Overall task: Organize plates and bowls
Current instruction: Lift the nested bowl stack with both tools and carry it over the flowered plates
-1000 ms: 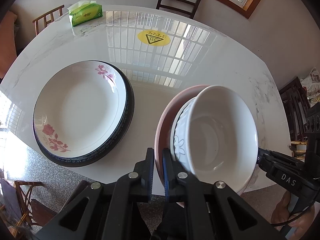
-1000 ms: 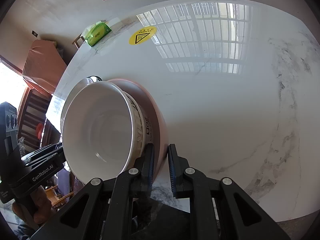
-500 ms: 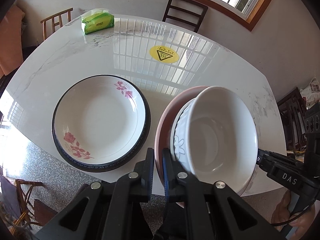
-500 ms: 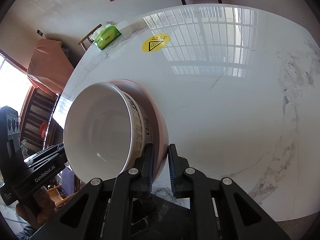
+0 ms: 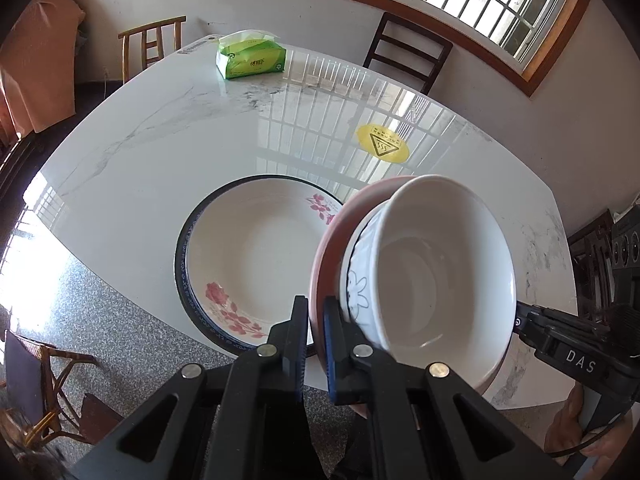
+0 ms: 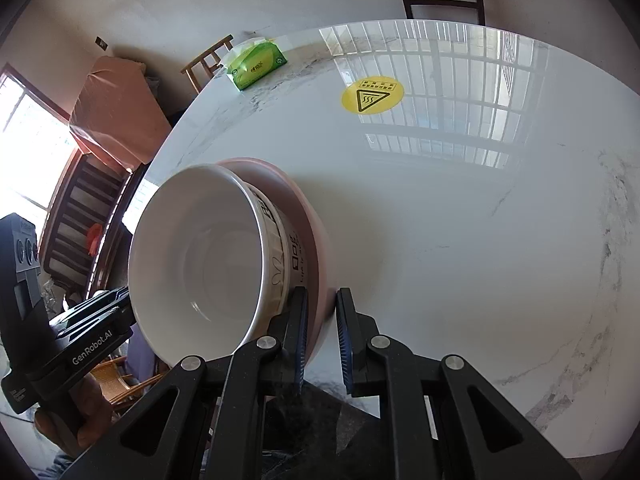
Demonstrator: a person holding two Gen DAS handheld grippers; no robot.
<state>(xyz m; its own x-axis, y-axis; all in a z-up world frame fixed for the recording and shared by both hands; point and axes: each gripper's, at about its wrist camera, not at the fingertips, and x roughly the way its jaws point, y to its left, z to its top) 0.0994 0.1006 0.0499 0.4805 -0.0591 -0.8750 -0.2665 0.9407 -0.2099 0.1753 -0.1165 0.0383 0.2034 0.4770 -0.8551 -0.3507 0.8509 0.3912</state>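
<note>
Item 1: a pink plate (image 5: 334,240) carries a white bowl (image 5: 436,264) nested in its well. The bowl's interior shows no contents. Its outer wall bears a line-drawn flower on the left side and printed characters on the right side.

Item 2: the left hand-held gripper (image 5: 316,336) pinches the left rim of the pink plate, both jaws pressed onto the rim with only the plate edge between them. The right hand-held gripper (image 6: 322,328) pinches the opposite rim of the same plate, one jaw between bowl wall and plate, the other on the plate's outer face. In the left wrist view the plate and bowl sit at about 4 o'clock, raised clear of the table (image 5: 208,132) and overlapping its near edge.

Item 3: a white floral plate (image 5: 256,256) lies inside a dark blue-rimmed plate (image 5: 181,264), stacked at the table's near edge, at about 7 o'clock in the left wrist view and just beside the held pair. It holds nothing. Red flower prints mark its near and far rims.

Item 4: a green tissue pack (image 5: 252,60) sits at the far edge, about 11 o'clock. A yellow warning sticker (image 5: 383,143) lies at about 1 o'clock, well apart from the plates.
</note>
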